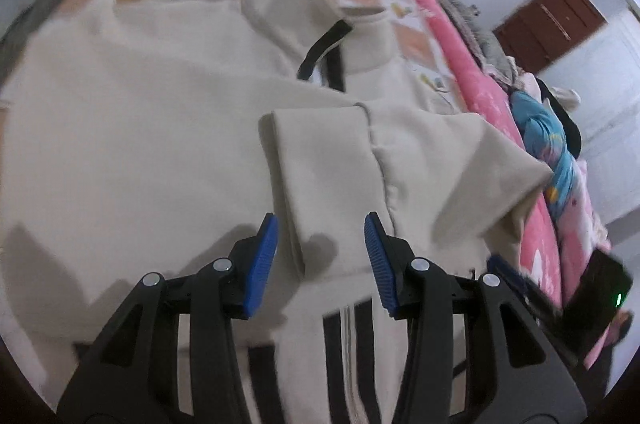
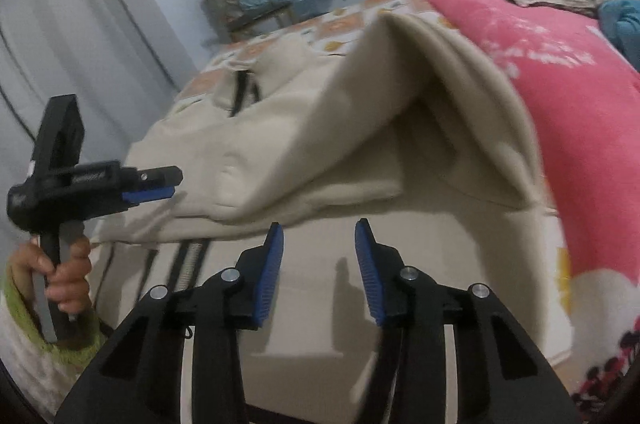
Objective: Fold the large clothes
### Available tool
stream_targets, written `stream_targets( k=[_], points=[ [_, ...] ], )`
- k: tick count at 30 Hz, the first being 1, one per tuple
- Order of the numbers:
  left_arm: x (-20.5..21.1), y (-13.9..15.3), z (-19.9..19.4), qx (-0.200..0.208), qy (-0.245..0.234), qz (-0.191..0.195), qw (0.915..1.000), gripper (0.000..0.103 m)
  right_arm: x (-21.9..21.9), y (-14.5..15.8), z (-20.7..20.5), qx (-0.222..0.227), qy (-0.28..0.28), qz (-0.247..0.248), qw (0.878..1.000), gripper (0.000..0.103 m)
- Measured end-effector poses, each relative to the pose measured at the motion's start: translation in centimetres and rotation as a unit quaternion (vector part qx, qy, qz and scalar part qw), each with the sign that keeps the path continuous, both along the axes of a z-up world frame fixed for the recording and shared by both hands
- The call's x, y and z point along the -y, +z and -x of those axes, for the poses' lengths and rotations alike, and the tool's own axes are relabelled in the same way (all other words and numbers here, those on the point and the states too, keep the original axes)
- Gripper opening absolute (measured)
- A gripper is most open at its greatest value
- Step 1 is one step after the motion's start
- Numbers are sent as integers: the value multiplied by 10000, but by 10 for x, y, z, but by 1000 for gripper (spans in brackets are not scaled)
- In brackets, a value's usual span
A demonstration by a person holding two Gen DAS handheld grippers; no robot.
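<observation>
**Dim, even light with motion blur**

Soft indoor light gives faint shadows under both grippers on the cream garment point(image 1: 140, 128). Far bedding and walls smear; fisheye bends the edges into dark corners. No glare.

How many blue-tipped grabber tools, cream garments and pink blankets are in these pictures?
Grabber tools: 2, the left gripper and the right gripper
Cream garments: 1, the cream jacket
Pink blankets: 1, the pink blanket
Total: 4
</observation>
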State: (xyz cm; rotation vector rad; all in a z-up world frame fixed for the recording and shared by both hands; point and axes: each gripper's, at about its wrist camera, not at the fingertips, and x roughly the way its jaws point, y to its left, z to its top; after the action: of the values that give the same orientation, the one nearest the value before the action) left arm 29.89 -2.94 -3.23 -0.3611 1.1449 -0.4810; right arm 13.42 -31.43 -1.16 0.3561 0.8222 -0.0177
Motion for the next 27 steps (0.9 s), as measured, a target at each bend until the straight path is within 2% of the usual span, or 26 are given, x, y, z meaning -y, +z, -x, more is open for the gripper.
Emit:
stream_targets(
  k=[3, 7, 9, 10, 11, 13, 16, 19, 22, 25, 27],
  points=[
    [8, -7, -9, 31, 60, -72, 10000, 43, 11, -9, 7, -63, -189, -51, 9998, 36],
    [24, -4, -10, 314, -3, -547, 9980, 40, 22, -26, 11, -234, -350, -184, 9989, 36],
    [40, -2, -7, 612, -110, -1216, 9906, 25, 25, -30, 14, -231, -387, -296, 9985, 35],
    [45, -1, -5, 738, -193, -1398, 9872, 22, 26, -31, 15, -215, -384, -325, 9985, 35],
    [47, 2, -3, 793, -272, -1412, 9864, 11, 27, -31, 15, -205, -381, -344, 9985, 35],
    [52, 8, -2, 933, -336, -1538, 9831, 8, 27, -32, 16, -196, -371, -346, 9985, 35],
    [44, 32, 4, 1228, -285, -1368, 9825, 8, 27, -32, 14, -190, -351, -319, 9987, 35],
    [18, 82, 13, 1668, -52, -918, 9817, 8, 24, -31, 15, -209, -294, -215, 9991, 35],
    [-13, 114, 15, 1855, 263, -713, 9797, 8, 17, -31, 17, -256, -160, 4, 9995, 35],
    [-48, 117, 15, 1662, 564, -565, 9829, 8, 6, -28, 16, -344, 62, 317, 9989, 43],
    [-73, 98, 10, 1256, 782, -632, 9870, 8, 0, -27, 16, -369, 198, 446, 9981, 50]
  ],
)
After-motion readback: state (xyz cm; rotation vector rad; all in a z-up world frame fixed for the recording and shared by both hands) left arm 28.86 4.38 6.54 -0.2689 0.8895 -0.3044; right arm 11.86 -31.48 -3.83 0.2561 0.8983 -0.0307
